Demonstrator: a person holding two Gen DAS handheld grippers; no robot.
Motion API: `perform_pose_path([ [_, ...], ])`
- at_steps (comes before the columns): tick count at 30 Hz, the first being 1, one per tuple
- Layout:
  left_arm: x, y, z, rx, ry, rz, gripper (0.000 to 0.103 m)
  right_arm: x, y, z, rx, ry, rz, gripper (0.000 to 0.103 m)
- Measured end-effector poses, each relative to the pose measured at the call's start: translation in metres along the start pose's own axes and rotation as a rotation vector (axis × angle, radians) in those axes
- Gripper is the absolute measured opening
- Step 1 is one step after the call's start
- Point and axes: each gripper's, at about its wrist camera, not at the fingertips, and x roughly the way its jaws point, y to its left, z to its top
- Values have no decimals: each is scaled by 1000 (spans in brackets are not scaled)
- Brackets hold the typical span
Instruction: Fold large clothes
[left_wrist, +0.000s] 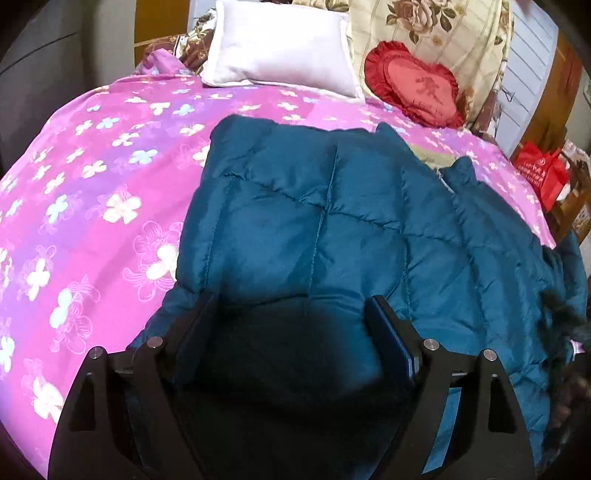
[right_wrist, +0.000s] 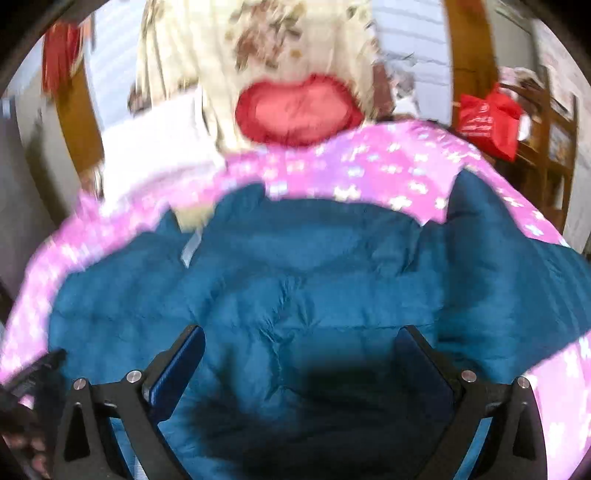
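Observation:
A teal quilted puffer jacket (left_wrist: 314, 206) lies spread on a pink flowered bedspread (left_wrist: 92, 177). Its dark fur-trimmed hood is at the right edge. My left gripper (left_wrist: 291, 306) is open, jaws wide apart, just above the jacket's near part and empty. In the right wrist view, which is blurred by motion, the same jacket (right_wrist: 303, 266) fills the middle. My right gripper (right_wrist: 301, 339) is open and empty over the jacket. The bedspread (right_wrist: 388, 162) shows beyond it.
A white pillow (left_wrist: 280, 48), a red heart-shaped cushion (left_wrist: 417, 88) and a folded floral quilt (left_wrist: 436, 33) lie at the bed's head. A red bag (left_wrist: 541, 173) and wooden shelving (right_wrist: 554, 122) stand right of the bed. The cushion (right_wrist: 295, 110) shows ahead of the right gripper.

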Motion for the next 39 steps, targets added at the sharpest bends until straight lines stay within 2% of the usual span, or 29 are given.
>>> perform_pose_path([
  [1,0,-1,0,2,7,2,83,14,-4,-3,8,45,10,103],
  [3,2,-2,0,14,18,8,84,16,-16,-4,69,16,55,103],
  [6,-1,-2,0,9,24,10,84,12,-22,-2,104,7,53,103],
  [8,-10,-5,2,4,17,13,84,-1,-20,-3,105,-4,30,103],
  [11,-20,-13,1,39,-19,-7,84,-37,-7,-9,82,-63,45,103],
  [12,-19,-16,0,50,-14,-6,84,-44,-4,-11,70,-75,42,103],
  [14,-5,-17,-4,58,44,5,86,-52,9,-19,17,-84,32,103],
  [15,0,-17,-6,68,50,19,89,-49,14,-24,2,-68,36,103],
  [18,2,-18,-8,85,43,39,91,-10,14,-38,-26,49,35,103],
  [20,3,-18,-8,80,46,38,92,-9,9,-38,-15,36,61,103],
  [23,5,-19,-8,86,52,34,98,-8,12,-38,-31,34,41,103],
  [30,-4,-24,-12,91,27,63,98,-10,17,-41,-43,29,25,103],
  [39,-10,-25,-12,75,15,48,98,-11,18,-42,-43,28,24,103],
])
